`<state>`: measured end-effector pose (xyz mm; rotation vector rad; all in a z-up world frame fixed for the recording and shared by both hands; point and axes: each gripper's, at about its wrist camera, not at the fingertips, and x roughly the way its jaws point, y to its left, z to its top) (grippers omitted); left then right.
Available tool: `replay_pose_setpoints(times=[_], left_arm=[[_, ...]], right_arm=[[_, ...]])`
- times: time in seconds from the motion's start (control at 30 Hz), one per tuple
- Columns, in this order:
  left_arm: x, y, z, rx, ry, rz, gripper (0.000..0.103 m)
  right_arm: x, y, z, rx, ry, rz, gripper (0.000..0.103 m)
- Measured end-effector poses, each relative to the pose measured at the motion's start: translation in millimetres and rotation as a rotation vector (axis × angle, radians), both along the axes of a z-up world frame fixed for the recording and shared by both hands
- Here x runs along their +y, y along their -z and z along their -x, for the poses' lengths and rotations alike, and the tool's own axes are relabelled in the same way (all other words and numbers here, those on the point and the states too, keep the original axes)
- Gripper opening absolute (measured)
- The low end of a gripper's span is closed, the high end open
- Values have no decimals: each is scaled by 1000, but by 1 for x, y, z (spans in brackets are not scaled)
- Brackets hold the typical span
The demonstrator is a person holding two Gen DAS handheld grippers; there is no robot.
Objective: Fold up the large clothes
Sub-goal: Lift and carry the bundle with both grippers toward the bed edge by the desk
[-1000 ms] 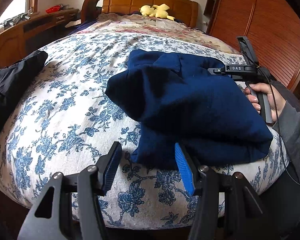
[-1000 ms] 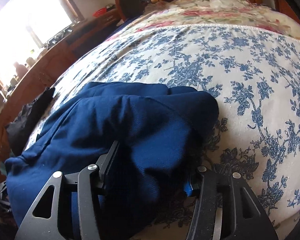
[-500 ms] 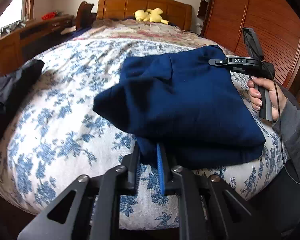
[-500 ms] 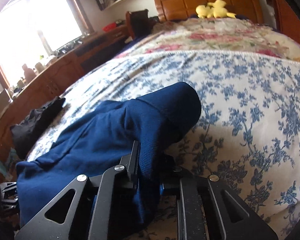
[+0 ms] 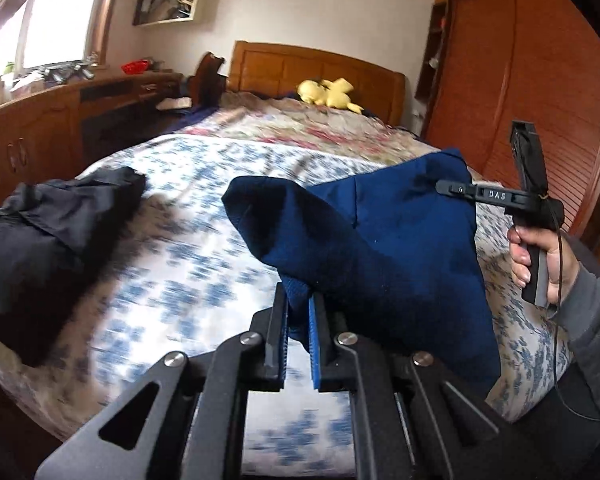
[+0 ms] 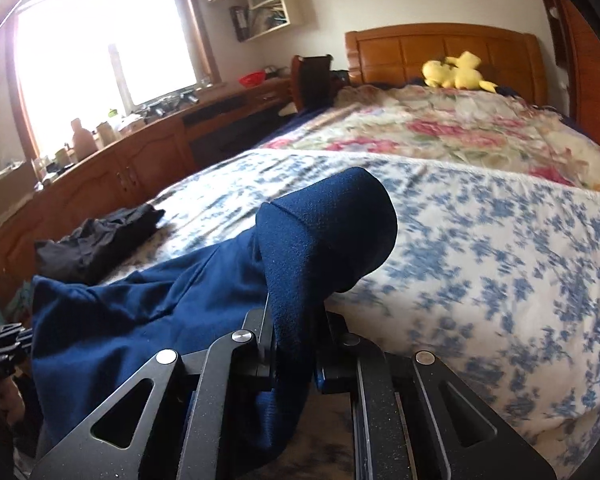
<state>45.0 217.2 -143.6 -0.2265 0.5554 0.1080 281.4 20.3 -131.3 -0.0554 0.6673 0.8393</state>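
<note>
My left gripper [image 5: 298,334] is clamped on a fold of the blue garment [image 5: 380,248], and my right gripper [image 6: 294,344] is pinched on another fold (its pads buried in cloth). The garment hangs lifted above the bed [image 5: 188,264], its lower edge hidden behind my grippers. Left of it lies a black garment [image 5: 48,232]; beyond it the quilt stretches bare toward the yellow toy [image 6: 456,72].

Both claws [image 5: 298,334] [image 6: 294,344] clamped, raised.
</note>
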Motion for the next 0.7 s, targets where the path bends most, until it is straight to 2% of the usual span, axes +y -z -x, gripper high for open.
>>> replay_pose_setpoints(times=[0.13, 0.33, 0.47, 0.7], left_arm=[[47, -17, 22, -37, -47, -23, 7], [131, -48, 56, -89, -164, -95, 7], [187, -59, 74, -94, -246, -134, 7], [258, -74, 104, -124, -369, -201, 7]], right_arm=[[53, -7, 6, -9, -43, 41, 10], [157, -32, 20, -56, -128, 79, 10], [235, -48, 29, -68, -189, 93, 10], [363, -72, 46, -98, -276, 114, 10]])
